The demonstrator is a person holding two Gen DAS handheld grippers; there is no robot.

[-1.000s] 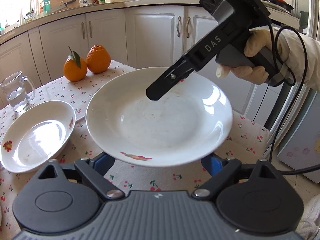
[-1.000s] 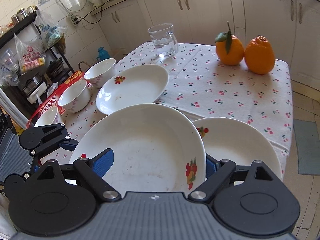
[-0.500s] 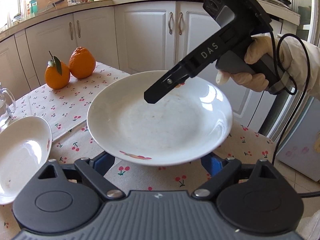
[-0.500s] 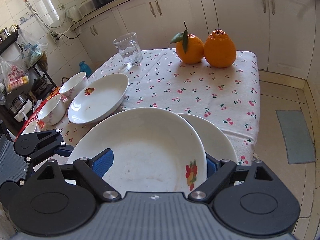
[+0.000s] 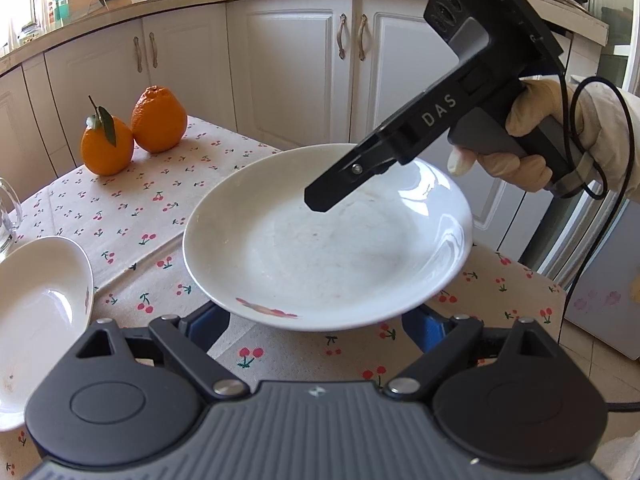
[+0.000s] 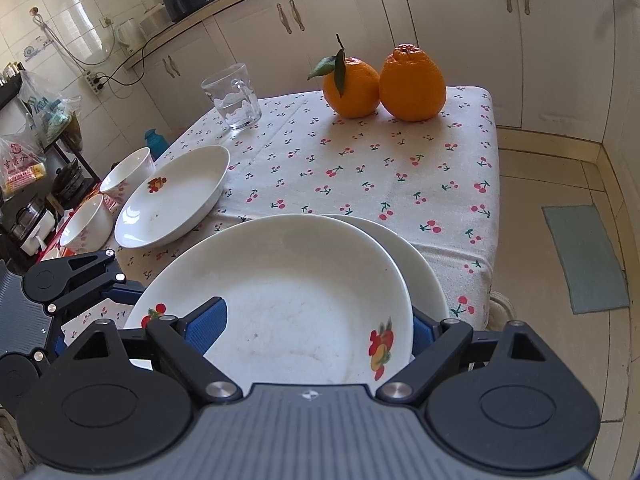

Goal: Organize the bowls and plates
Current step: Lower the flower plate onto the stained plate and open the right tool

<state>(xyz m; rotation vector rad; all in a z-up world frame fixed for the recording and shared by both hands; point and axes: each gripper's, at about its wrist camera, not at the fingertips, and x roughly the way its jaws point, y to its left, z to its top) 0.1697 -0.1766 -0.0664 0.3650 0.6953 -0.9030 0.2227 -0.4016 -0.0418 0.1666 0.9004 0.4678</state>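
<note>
A white deep plate with a fruit print [image 5: 328, 252] [image 6: 288, 300] hangs over the table's near right corner, carried by both grippers. My left gripper [image 5: 316, 322] reaches under it with jaws wide, and the plate hides the fingertips. My right gripper [image 6: 312, 328] straddles its rim from the opposite side, one blue pad [image 6: 206, 328] over the inside, the other outside. Right below lies a second white plate [image 6: 424, 276], mostly covered. A third plate [image 6: 172, 196] [image 5: 40, 320] and two bowls [image 6: 128, 172] [image 6: 86, 220] stand further left.
Two oranges [image 6: 384, 84] [image 5: 132, 132] sit at the far end of the cherry-print tablecloth [image 6: 360, 176], a glass mug [image 6: 234, 98] beside them. The table's right edge [image 6: 494, 208] drops to the tiled floor. White cabinets [image 5: 288, 64] stand behind. A gloved hand [image 5: 532, 152] holds the right gripper.
Both grippers carried the plate rightward toward the table corner. The plate lying there, earlier seen beside the carried one, is now mostly covered by it. The jaws kept their width.
</note>
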